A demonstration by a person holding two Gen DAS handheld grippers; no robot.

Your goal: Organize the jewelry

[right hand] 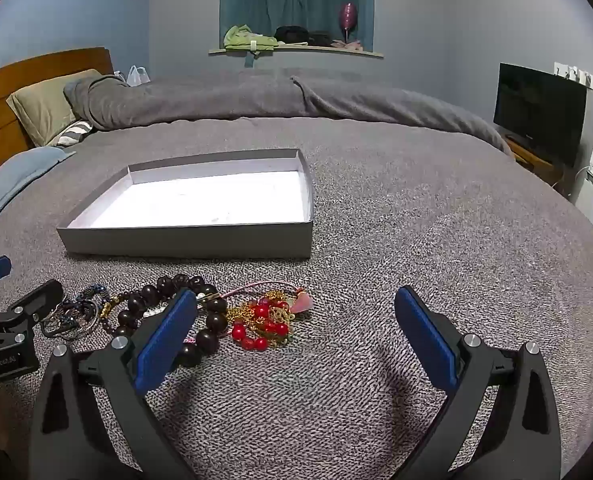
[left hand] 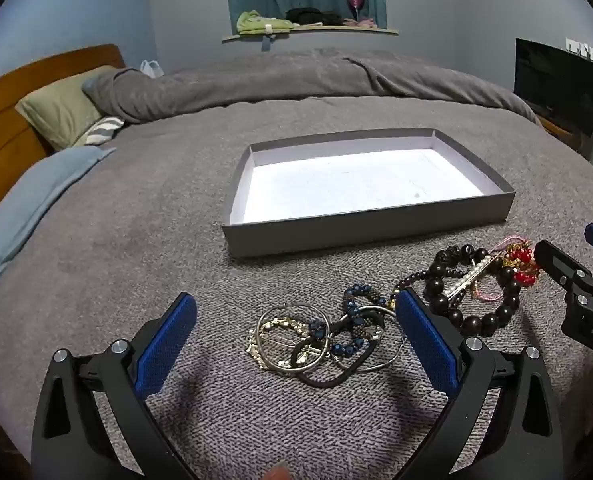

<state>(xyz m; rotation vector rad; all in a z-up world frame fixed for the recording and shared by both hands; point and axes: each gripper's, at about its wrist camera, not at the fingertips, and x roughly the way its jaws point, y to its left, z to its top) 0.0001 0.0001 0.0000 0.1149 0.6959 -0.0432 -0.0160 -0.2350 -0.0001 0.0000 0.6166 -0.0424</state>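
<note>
Task barely starting: box [left hand: 366,222] lying empty at frame centre on bed [left hand: 136,240]. Jewelry pile [left hand: 376,316] sitting unsorted in front of box, lower right. Left gripper [left hand: 296,320] hovering spread over rings. Right gripper [right hand: 296,312] spread, holding nothing.

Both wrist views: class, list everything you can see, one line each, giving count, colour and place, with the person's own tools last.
shallow cardboard box: one, grey outside, white inside, nothing in it, on the bed beyond the jewelry.
dark wooden bead bracelet: one, brown, right part of the pile.
red bead and gold chain piece: one, at the pile's right end.
pearl hair clip: one, white, lying across the brown beads.
silver hoop bangles: several, left part of the pile.
blue beaded bracelet: one, tangled among the hoops.
grey bedspread: one, under everything.
black television: one, far right.
left gripper: open, above the hoops.
right gripper: open, by the red beads.
</note>
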